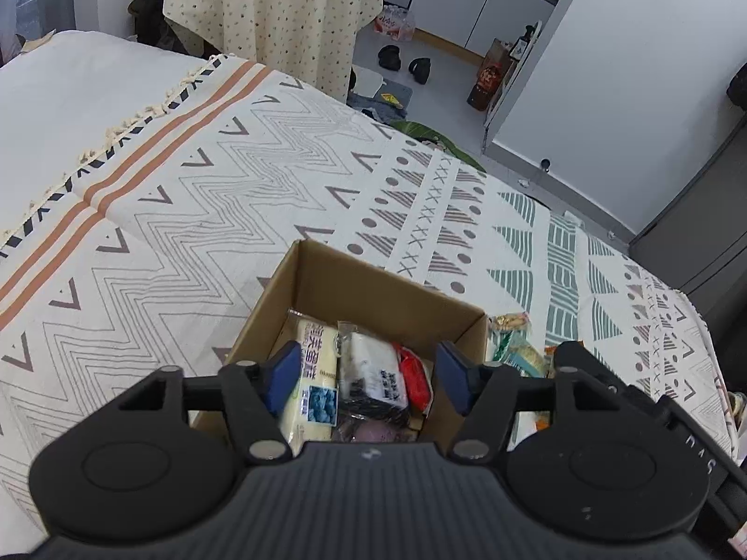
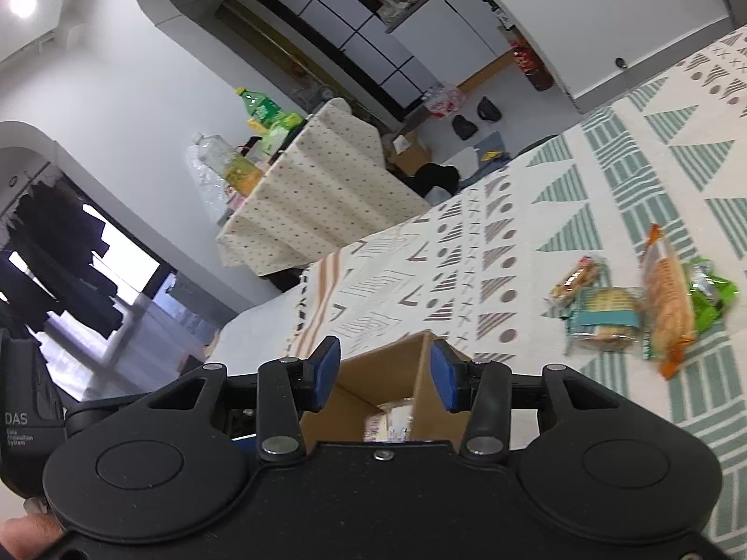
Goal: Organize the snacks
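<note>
Cardboard box (image 1: 373, 294), part-filled with packets, on the patterned bedspread (image 1: 186, 186); left gripper (image 1: 369, 375) and right gripper (image 2: 383, 375) both spread, empty, seemingly between loads; loose snacks (image 2: 644, 308) alongside.

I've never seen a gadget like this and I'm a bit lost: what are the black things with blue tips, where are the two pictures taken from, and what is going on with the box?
There is no robot here. A person holds a hand-held gripper in each hand, and a wide-angle camera on each one looks forward along its two blue-tipped fingers. One picture comes from the left gripper, the other from the right gripper.

Both hang over an open cardboard box that stands on a bed covered with a patterned blanket. The box already holds wrapped snacks: a pale yellow packet, a black-and-white packet and a red packet.

More snacks lie on the blanket beside the box: an orange packet, a green packet and a teal-banded packet.

Both pairs of fingers are spread apart and hold nothing.
</note>
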Tool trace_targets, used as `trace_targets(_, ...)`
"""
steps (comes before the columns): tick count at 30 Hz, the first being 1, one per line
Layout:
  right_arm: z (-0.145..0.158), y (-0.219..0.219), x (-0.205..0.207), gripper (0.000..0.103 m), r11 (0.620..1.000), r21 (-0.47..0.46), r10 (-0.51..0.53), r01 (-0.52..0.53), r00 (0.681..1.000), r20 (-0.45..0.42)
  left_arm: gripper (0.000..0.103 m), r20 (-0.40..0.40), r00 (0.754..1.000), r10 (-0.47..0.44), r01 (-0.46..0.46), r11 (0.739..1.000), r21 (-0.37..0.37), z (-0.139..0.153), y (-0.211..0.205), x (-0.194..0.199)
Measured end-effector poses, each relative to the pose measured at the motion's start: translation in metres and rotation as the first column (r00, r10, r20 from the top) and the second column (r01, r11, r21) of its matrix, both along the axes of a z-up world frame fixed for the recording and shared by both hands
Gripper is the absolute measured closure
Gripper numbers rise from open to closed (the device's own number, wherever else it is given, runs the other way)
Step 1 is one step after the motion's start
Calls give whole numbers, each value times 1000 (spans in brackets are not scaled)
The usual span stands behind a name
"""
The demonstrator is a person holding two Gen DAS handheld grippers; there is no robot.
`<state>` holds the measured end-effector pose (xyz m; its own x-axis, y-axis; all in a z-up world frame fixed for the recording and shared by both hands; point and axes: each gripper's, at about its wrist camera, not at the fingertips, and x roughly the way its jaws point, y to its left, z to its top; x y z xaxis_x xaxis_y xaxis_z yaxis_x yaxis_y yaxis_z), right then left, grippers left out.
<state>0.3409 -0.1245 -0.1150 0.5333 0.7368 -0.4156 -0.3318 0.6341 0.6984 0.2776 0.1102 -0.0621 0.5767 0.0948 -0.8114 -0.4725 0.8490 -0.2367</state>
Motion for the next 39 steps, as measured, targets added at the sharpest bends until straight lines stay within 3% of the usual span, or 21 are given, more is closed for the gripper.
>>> trace_targets(11,9,-15,-13,49,997,-70,-14,15,1000,10,19,0,1000,-17,17,999,40,9,-22,-9)
trace_targets(23,30,-75,-30,30,990,-92,-98,105,992,73,18,15,994,-112,111,992,51,18,-71,-19)
trace_targets(39,21,-132,-32,30,968,-153,-190,199,979,72,18,55,979,-194,190,979,68,31,-109,-11)
